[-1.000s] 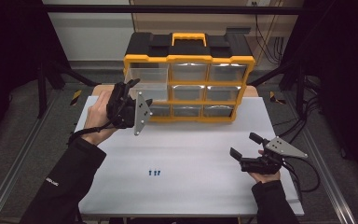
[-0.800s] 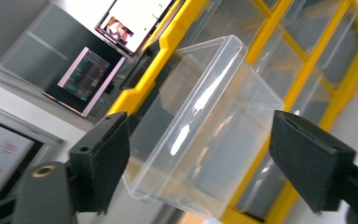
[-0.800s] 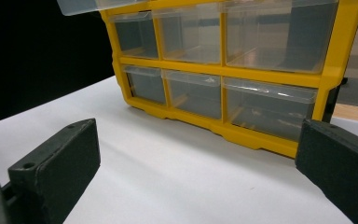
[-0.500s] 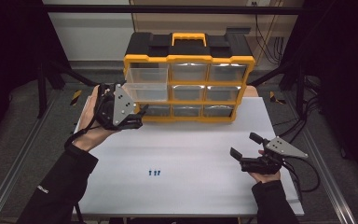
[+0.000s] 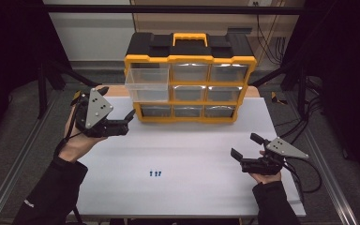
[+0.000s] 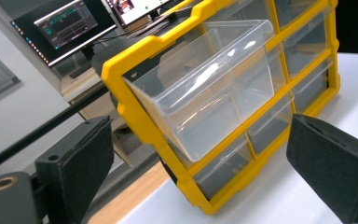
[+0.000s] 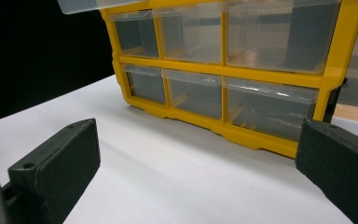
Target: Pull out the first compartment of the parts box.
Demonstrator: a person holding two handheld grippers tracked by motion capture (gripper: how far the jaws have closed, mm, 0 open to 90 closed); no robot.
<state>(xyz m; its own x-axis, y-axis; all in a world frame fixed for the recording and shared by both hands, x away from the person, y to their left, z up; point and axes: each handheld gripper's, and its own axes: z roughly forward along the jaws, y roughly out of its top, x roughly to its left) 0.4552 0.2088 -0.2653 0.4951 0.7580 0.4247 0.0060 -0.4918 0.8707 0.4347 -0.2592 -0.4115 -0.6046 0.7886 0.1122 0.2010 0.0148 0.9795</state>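
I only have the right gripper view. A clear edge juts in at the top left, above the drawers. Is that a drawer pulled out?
Observer: Yes. The top-left drawer stands pulled out of the yellow organizer, and it looks empty.
Operator: Where is the left gripper?
Observer: The left gripper hangs left of the organizer, apart from the drawer; its jaws have just been opening, nothing between them.
Operator: Anything loose on the table?
Observer: A few small blue pieces lie on the table near its front edge, between the two hands.
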